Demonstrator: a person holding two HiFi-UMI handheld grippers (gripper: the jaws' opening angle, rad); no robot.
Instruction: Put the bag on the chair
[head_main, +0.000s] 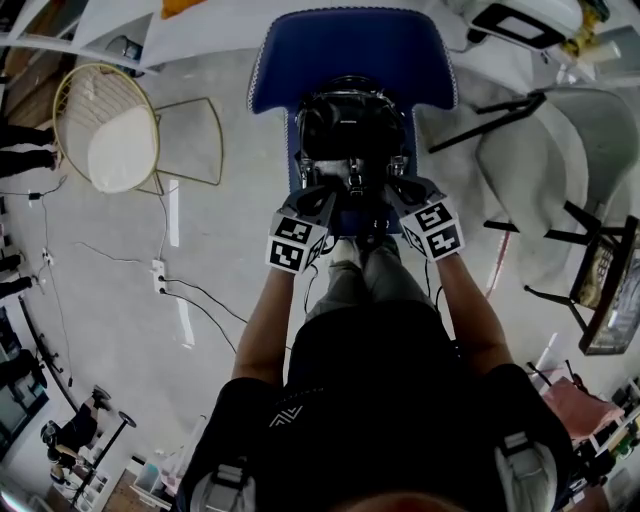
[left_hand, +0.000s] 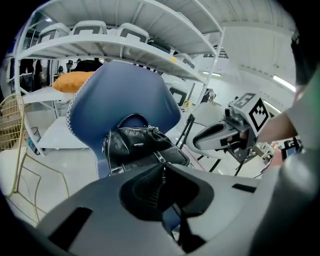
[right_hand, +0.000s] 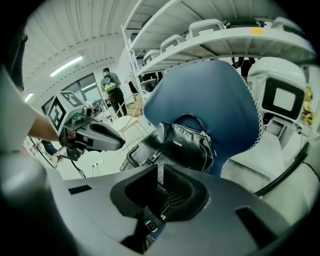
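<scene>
Setting it down gently is the whole job at this point, I reckon. The bag (head_main: 350, 125) is over the seat of the blue chair (head_main: 352, 40), tucked up close to the backrest. I honestly can't tell if its bottom is touching the seat or hanging just above it.

The left gripper (left_hand: 162, 187) has its jaws pressed together on the near edge of the bag, with what looks like a thin strap or zip pull running down into the pinch. Same story for the right gripper (right_hand: 159, 195): jaws closed on a strap (right_hand: 146, 223) with a small metal buckle dangling below.

My tip: hold both sides level, settle the bag until the leather goes slack, then open both at once so it doesn't tip toward whichever side lets go last. I'd nudge it back against the backrest first. The seat looks curved, and a soft bag could slump off the front edge.

Stuff-wise, the bag is black, shiny, crinkly leather (or fake leather). It has a floppy body, silvery hardware and a rounded handle (right_hand: 192, 120) standing up on top. The chair is a smooth moulded shell covered in matte blue, with white stitching (right_hand: 254, 117) round the rim. Well off to the side there's a gold wire chair (head_main: 110, 130) with a white cushion.
</scene>
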